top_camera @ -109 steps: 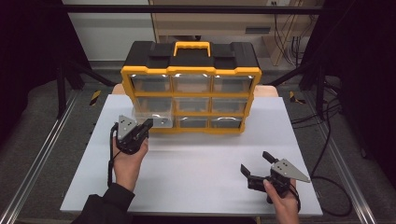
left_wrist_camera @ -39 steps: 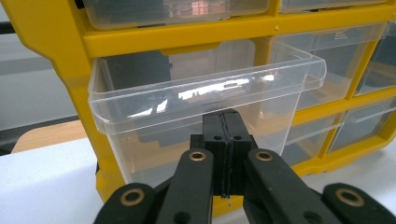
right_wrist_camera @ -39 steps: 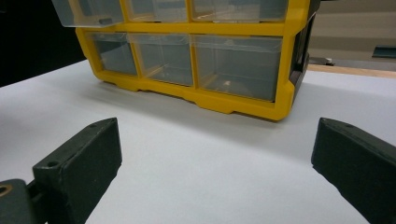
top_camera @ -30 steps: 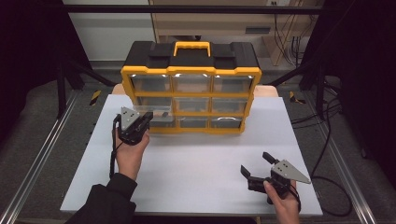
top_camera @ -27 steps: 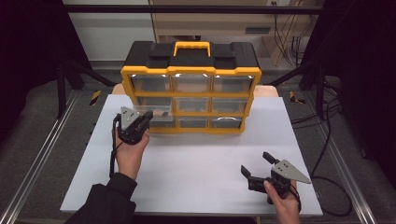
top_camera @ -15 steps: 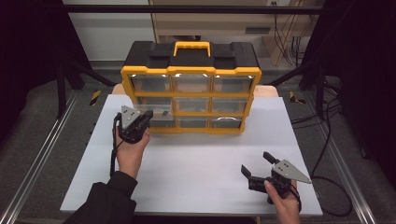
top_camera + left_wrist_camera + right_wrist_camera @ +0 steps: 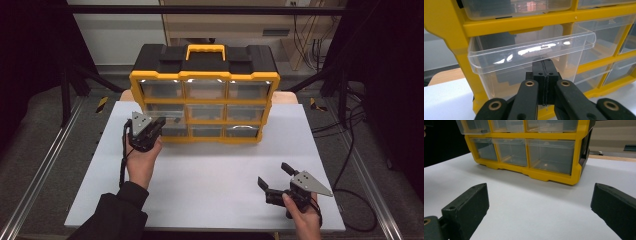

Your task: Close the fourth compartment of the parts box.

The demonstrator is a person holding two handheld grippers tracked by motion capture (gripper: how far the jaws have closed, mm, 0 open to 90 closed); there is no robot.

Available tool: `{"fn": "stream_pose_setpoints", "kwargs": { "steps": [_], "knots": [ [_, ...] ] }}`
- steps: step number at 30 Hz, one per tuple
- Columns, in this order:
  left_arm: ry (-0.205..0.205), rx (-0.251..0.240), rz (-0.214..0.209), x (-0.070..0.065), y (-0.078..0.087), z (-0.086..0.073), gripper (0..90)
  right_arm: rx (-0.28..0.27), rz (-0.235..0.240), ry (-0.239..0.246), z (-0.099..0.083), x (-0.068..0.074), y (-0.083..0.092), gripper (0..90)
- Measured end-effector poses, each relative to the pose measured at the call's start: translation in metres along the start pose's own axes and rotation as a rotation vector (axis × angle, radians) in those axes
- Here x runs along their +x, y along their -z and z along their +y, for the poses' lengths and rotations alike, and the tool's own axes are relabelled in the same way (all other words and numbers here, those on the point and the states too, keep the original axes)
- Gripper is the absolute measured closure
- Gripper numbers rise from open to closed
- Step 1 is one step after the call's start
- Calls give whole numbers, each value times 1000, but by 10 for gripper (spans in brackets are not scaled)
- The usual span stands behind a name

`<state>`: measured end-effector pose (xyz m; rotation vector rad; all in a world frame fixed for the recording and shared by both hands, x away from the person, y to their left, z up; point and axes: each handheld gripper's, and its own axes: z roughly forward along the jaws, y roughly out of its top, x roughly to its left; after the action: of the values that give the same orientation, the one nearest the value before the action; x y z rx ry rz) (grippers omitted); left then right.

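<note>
A yellow and black drawer organiser [image 7: 204, 75] stands at the back of the white table [image 7: 210, 170], with three rows of clear drawers. My left gripper [image 7: 158, 123] is at its left column, held in a hand. In the left gripper view its jaws [image 7: 543, 67] are shut, pad against pad, with the tips right under the front lip of the middle-left drawer [image 7: 524, 53]. That drawer stands slightly out of its frame. My right gripper [image 7: 273, 174] rests near the table's front right, open with nothing between its jaws [image 7: 539, 202], and faces the organiser's lower right drawers [image 7: 550, 155].
Bare white tabletop lies between the two grippers and in front of the organiser. Metal rails [image 7: 40, 170] run along both sides of the table. Cables [image 7: 350, 165] trail on the floor at the right.
Since the earliest frame the left gripper has edged a little closer to the organiser's left column. Over the last second nothing has moved, and the right gripper has stayed put.
</note>
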<state>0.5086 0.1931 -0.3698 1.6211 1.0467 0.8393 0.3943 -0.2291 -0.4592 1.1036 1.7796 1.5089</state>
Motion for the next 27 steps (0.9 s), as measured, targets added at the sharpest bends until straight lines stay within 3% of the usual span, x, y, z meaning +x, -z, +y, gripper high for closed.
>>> {"fn": "stream_pose_setpoints", "kwargs": {
  "steps": [27],
  "knots": [
    [-3, 4, 8, 1, -7, 4, 900, 1, 0, -1, 0, -1, 0, 20]
  ]
}}
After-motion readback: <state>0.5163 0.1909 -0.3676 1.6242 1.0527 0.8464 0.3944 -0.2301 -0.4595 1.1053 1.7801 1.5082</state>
